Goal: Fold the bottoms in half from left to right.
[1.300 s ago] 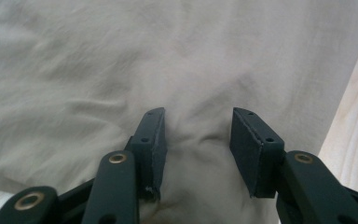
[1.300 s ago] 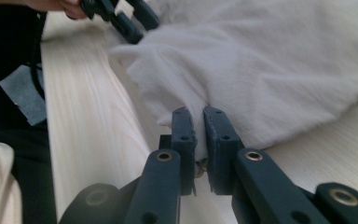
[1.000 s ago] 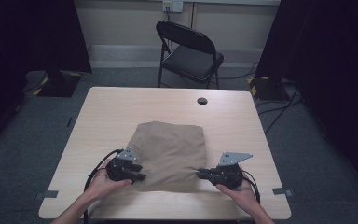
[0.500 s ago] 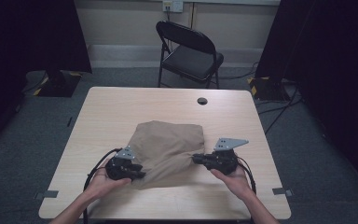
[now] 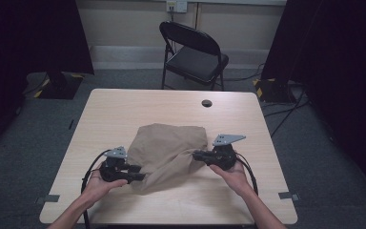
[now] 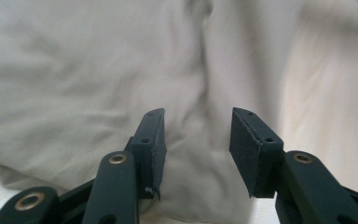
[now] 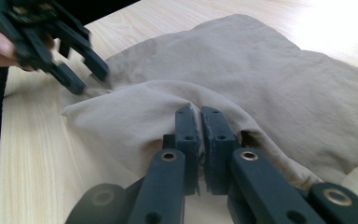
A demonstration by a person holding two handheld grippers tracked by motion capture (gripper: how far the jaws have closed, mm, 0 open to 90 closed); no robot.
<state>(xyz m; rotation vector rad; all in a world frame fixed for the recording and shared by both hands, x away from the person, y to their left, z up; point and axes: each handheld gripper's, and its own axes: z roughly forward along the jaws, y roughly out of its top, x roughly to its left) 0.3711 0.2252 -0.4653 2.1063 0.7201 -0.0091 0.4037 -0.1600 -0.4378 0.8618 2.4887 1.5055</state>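
Tan cloth (image 5: pixel 169 150), no readable label; right hand-held gripper (image 7: pixel 199 116) pinches it, left one (image 6: pixel 196 140) gapes.

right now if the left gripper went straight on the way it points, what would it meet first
Most likely the tan cloth. The left gripper has its fingers apart with nothing between them, and the fabric lies directly ahead across its own view. From above it points at the cloth's near left edge; how close is hard to judge.

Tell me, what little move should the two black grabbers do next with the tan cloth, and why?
Probably close the left gripper on the crumpled tan cloth. Its jaws stand open with fabric before them, pinching nothing, while the right gripper already pinches a fold. Two grips would likely let the cloth be spread.
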